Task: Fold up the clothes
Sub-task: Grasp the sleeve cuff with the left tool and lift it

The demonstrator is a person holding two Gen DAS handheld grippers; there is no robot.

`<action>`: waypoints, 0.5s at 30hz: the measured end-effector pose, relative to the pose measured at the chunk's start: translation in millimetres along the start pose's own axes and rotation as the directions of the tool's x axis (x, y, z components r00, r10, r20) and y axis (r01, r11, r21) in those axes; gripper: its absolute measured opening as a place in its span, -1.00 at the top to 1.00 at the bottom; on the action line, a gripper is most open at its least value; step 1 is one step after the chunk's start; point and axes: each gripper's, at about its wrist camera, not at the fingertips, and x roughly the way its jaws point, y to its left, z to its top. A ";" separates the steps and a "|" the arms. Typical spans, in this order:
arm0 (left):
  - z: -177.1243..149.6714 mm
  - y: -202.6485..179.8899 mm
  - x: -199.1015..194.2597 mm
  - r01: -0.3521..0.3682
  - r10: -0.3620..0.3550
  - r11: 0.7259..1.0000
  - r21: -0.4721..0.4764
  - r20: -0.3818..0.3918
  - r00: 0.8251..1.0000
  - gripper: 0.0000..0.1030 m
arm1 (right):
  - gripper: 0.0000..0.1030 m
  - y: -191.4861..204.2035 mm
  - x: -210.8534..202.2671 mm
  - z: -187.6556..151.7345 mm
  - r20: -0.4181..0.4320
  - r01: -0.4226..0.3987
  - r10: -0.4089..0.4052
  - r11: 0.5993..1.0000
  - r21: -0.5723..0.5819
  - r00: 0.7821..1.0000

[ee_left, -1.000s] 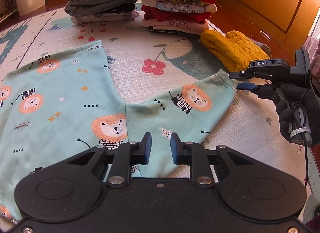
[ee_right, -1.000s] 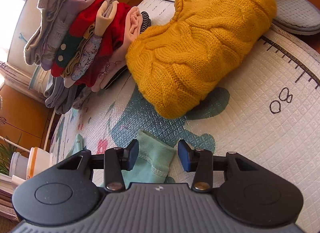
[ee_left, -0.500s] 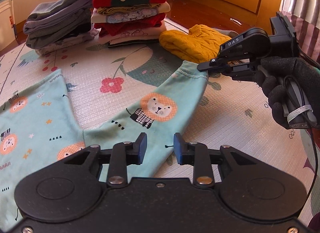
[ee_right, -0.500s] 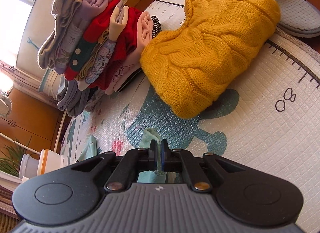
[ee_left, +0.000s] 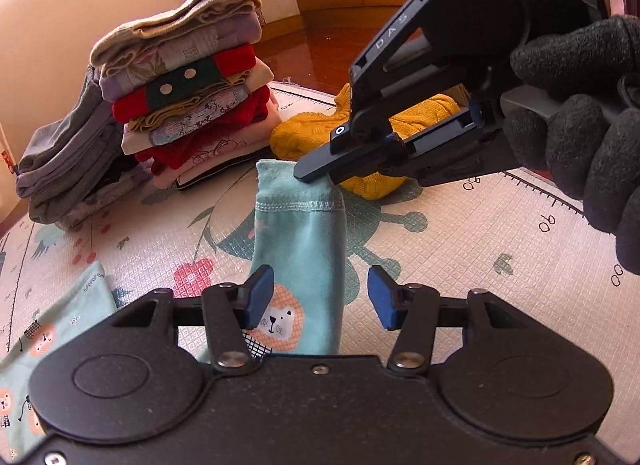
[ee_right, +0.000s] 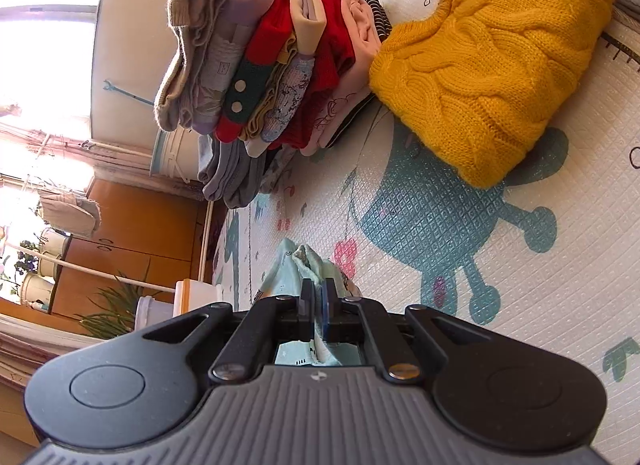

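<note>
Pants (ee_left: 298,233): your right gripper (ee_left: 316,173) had the cuff clamped tight, lifted; left gripper (ee_left: 321,297) jaws were opening, empty, astride the leg.

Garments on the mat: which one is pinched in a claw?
The mint lion-print garment: the right claw is shut on its cuff. The mustard cable-knit sweater and the folded stack lie untouched.

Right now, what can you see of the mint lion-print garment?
The mint lion-print garment looks like soft knit, printed with orange lion faces, stars and small marks. One narrow part with a stitched hem is lifted off the play mat, its hem pinched in the shut right gripper. That part runs between the opening jaws of the left gripper, which do not press it. A wider part lies flat on the mat at lower left.
</note>
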 end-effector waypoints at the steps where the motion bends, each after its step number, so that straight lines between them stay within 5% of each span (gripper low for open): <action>1: 1.8 -1.7 2.6 -0.010 0.010 1.000 0.010 -0.001 1.000 0.01 | 0.89 1.8 1.0 -0.5 -0.006 -0.005 0.005 1.000 0.006 1.000; 6: 10.7 -10.0 11.0 -0.102 0.102 0.992 0.077 0.015 0.995 0.00 | 0.89 9.0 5.8 -2.5 -0.033 -0.045 0.047 0.998 0.044 0.998; 12: 20.3 4.9 16.2 -0.179 0.180 0.981 0.072 -0.004 0.984 0.72 | 0.85 18.2 6.2 -3.3 -0.059 -0.116 0.122 0.989 0.092 0.991; 15: 27.1 22.0 8.4 -0.163 0.164 0.985 0.058 -0.015 0.986 0.77 | 0.82 24.3 -1.5 -1.6 -0.023 -0.158 0.160 0.985 0.074 0.987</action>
